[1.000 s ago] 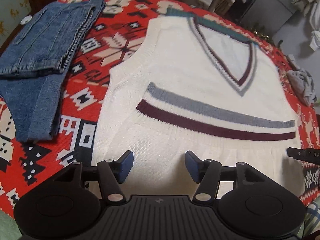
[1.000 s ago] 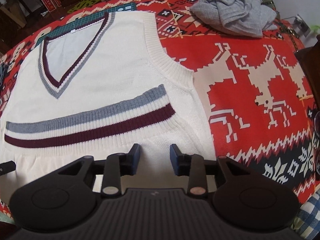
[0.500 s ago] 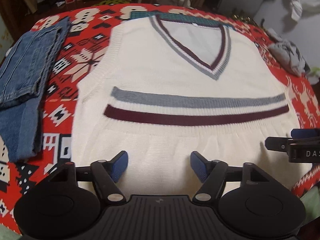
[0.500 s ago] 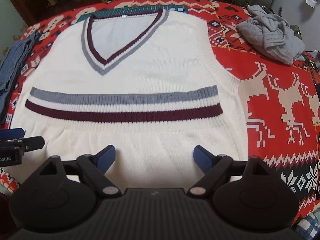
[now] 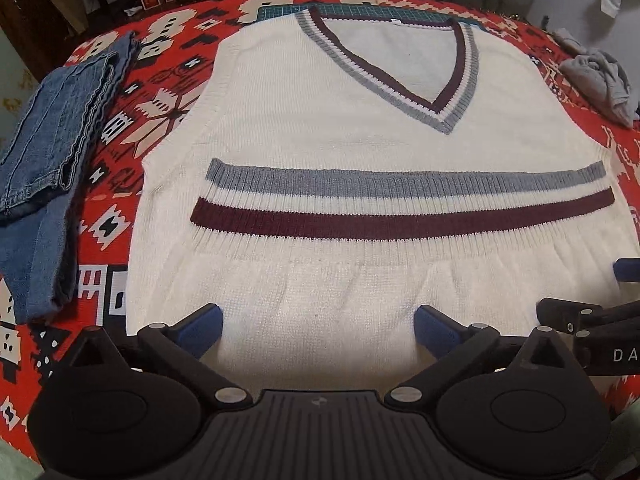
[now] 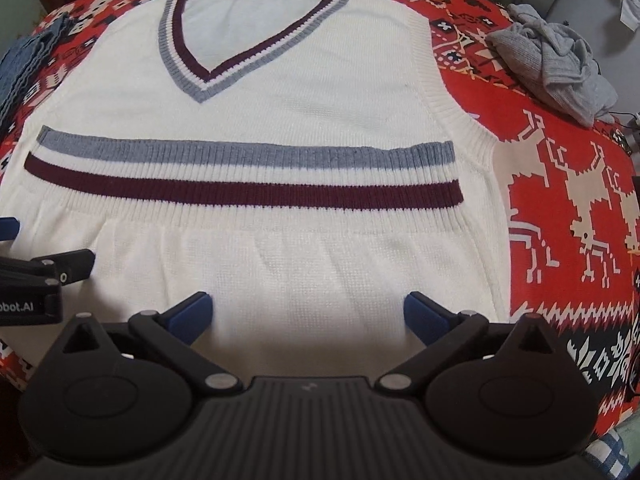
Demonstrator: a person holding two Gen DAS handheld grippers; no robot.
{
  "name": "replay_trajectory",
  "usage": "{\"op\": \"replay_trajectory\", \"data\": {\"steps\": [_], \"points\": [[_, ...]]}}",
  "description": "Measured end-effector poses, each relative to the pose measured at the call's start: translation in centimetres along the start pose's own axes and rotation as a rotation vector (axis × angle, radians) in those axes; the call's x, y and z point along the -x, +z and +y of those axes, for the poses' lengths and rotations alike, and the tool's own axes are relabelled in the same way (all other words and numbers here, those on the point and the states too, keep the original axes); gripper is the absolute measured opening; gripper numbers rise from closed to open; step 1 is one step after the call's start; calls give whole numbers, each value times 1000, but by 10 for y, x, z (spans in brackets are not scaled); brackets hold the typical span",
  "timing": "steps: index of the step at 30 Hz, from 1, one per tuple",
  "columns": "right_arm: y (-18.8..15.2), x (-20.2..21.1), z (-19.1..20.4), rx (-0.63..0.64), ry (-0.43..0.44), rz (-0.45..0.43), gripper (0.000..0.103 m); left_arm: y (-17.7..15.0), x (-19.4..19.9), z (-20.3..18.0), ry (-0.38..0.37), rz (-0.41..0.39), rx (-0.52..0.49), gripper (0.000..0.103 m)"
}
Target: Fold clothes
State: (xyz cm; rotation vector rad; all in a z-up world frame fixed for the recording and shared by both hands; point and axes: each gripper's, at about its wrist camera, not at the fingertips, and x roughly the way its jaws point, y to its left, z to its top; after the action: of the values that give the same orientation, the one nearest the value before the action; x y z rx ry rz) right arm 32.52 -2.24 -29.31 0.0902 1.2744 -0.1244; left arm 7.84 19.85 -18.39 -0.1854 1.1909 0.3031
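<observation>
A cream knit vest (image 5: 340, 148) (image 6: 288, 112) with a grey and maroon V-neck lies flat on the red patterned cloth (image 5: 160, 92). Its bottom part is folded up, so the grey and maroon hem stripes cross its middle. My left gripper (image 5: 318, 330) hovers wide open over the near folded edge, nothing between its blue pads. My right gripper (image 6: 307, 314) is also wide open over the same edge, a little to the right. Each gripper's finger shows at the side of the other's view.
Folded blue jeans (image 5: 52, 152) lie left of the vest. A crumpled grey garment (image 6: 556, 64) sits at the far right of the cloth (image 6: 560, 184). A green cutting mat (image 5: 384, 14) peeks out beyond the collar. Dark furniture stands behind the table.
Both grippers have opened wider and swung from the vest's outer sides toward its centre. The vest itself lies as before.
</observation>
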Motion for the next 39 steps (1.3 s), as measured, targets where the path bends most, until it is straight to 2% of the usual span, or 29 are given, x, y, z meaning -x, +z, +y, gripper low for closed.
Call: {"op": "replay_trajectory", "data": {"steps": [6, 17, 26, 30, 32, 35, 39], "points": [[-1, 0, 1, -14, -7, -5, 103, -10, 4, -2, 10, -62, 21, 103], [-25, 5, 3, -15, -13, -168, 103, -28, 8, -5, 35, -192, 49, 103], [-31, 4, 3, 21, 4, -224, 103, -29, 7, -6, 38, -209, 62, 103], [-28, 5, 2, 25, 10, -208, 103, -26, 8, -3, 32, -200, 68, 103], [-26, 8, 0, 39, 29, -193, 103, -25, 10, 0, 29, -198, 76, 100], [-24, 23, -4, 54, 58, -215, 103, -25, 19, 12, 2, -227, 134, 99], [-19, 52, -13, 111, 110, -296, 103, -24, 27, 26, -46, -265, 217, 99]]}}
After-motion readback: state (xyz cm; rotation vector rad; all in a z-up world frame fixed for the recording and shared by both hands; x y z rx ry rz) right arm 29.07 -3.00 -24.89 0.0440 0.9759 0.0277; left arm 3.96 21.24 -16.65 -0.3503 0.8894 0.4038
